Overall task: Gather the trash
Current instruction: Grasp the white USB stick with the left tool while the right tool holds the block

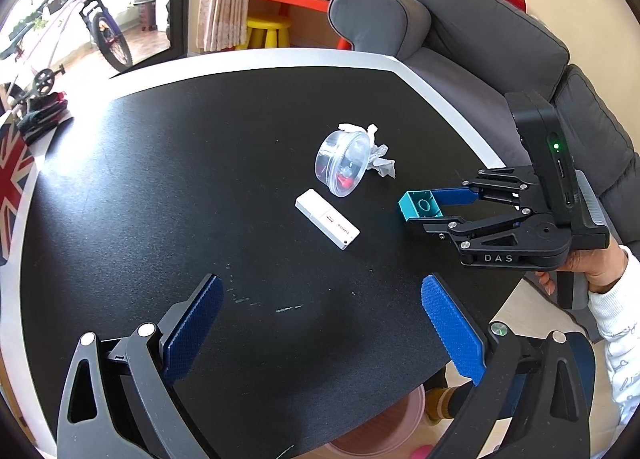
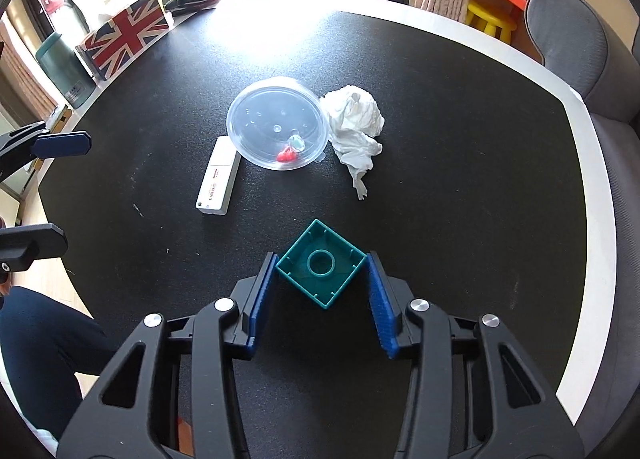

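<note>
My right gripper (image 2: 321, 273) is shut on a teal toy block (image 2: 321, 263), held just above the black table (image 2: 460, 187); both also show in the left wrist view, gripper (image 1: 418, 211) and block (image 1: 420, 207). Ahead lie a clear plastic tub (image 2: 276, 123) on its side with small red bits inside, a crumpled white tissue (image 2: 354, 123) to its right, and a white flat stick-shaped box (image 2: 218, 177) to its left. My left gripper (image 1: 320, 323) is open and empty above the near table; the tub (image 1: 342, 161), tissue (image 1: 380, 157) and white box (image 1: 328, 223) lie ahead of it.
A grey sofa (image 1: 480, 43) runs along the table's right side. A pink bin (image 1: 384, 431) stands on the floor under the near table edge. A Union Jack box (image 2: 124, 37) and a green canister (image 2: 64, 67) stand at the far left edge.
</note>
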